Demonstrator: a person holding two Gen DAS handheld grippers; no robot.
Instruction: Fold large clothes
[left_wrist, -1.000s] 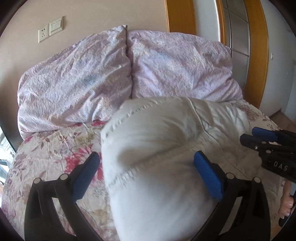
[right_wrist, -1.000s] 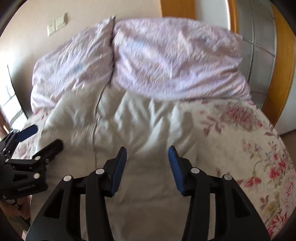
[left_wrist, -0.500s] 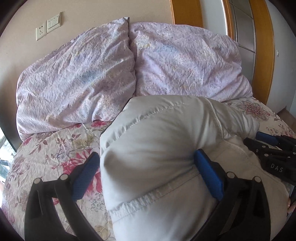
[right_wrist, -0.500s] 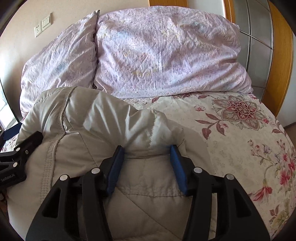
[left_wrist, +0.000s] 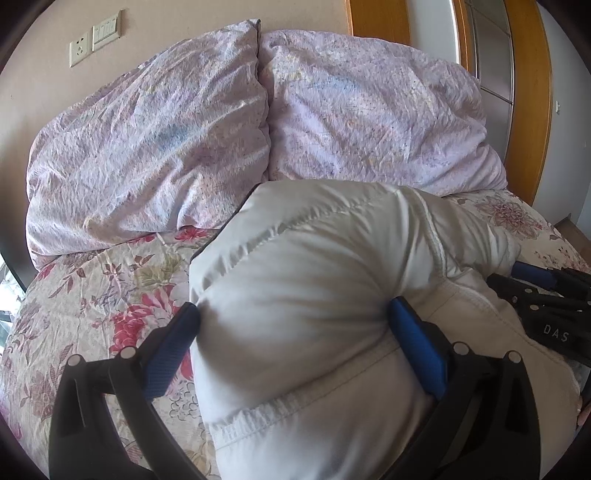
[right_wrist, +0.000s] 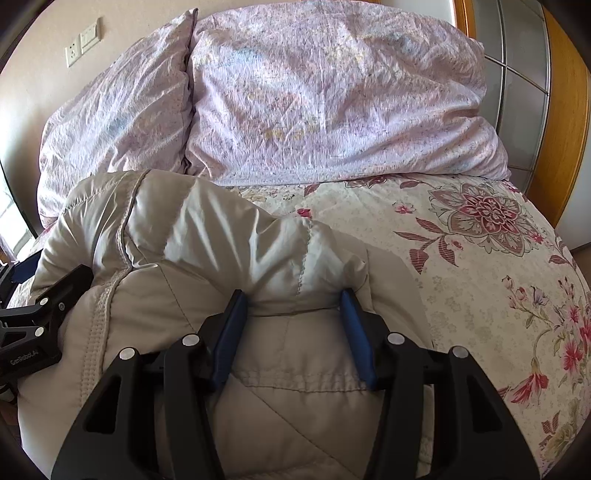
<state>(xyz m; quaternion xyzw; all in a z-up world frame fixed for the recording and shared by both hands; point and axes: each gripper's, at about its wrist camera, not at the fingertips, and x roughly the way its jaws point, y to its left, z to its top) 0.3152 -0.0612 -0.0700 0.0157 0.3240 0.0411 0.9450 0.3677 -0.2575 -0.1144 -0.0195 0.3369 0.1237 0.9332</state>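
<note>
Puffy off-white quilted fabric is filling the middle of both views: it's a padded jacket (left_wrist: 314, 295), sitting folded over on a bed with a floral bedspread (left_wrist: 92, 295), just below two lilac pillows (left_wrist: 147, 147) that are taking up the top of the frame.

In the left wrist view, the left gripper (left_wrist: 295, 321) is sitting at the lower centre with its blue fingers (left_wrist: 417, 350) spread wide, and a fat roll of the jacket is bulging right between them. Both pads are touching the puffy fabric on either side, so it looks like it's pinching that bulge. The fold is running up from the fingers toward the pillows.

In the right wrist view, the right gripper (right_wrist: 293, 321) is at the lower centre too, fingers (right_wrist: 231, 332) parted about halfway and opening. A hump of the jacket (right_wrist: 221, 240) is sitting between the fingertips and the pads are resting against its sides. The rest of the jacket is lying under and behind the fingers, spreading to the lower left of the frame.

Each gripper is peeking into the other's view at the edge.
</note>
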